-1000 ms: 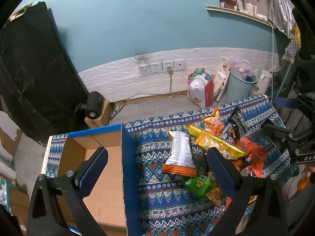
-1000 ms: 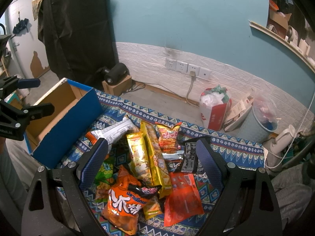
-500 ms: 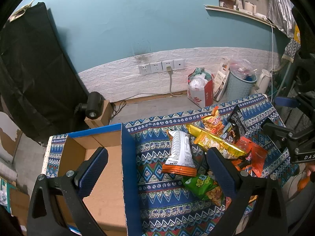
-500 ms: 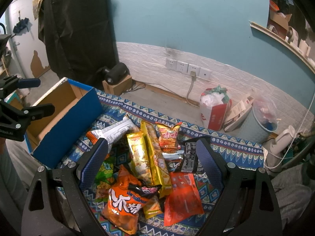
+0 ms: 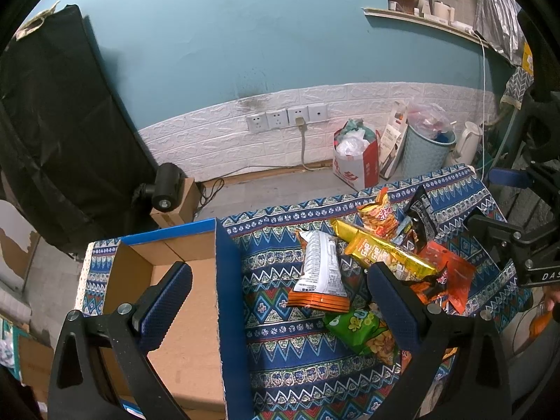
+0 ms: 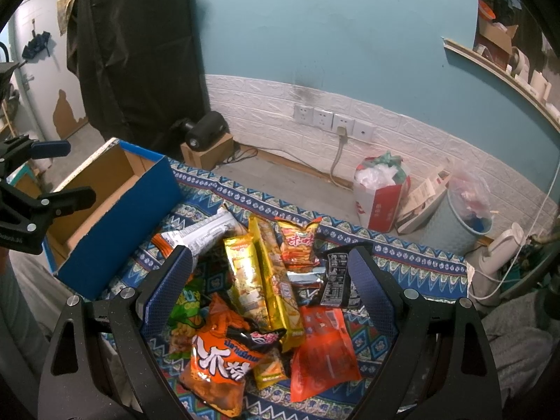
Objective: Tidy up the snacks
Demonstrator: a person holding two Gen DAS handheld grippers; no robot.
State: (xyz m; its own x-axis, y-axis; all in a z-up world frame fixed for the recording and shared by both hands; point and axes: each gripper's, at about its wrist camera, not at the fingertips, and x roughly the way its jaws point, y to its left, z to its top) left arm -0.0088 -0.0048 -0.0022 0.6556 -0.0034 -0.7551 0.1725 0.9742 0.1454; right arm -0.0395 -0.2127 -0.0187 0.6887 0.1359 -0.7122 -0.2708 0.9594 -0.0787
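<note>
I can't see most of the green bag (image 6: 185,309); my right gripper's finger (image 6: 168,290) hides it, lower left.

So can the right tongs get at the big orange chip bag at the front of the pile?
Probably yes. The right tongs are open and empty, and the orange chip bag lies just below them on top of the pile, with only a small dark packet overlapping its upper edge.

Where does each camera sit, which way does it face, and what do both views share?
Left wrist: on the left claw, above the open blue box, facing the wall; right claw at right.
Right wrist: on the right claw, over the snack pile, facing the wall; left claw at left.
Shared: box, white-and-orange packet, sockets.
</note>
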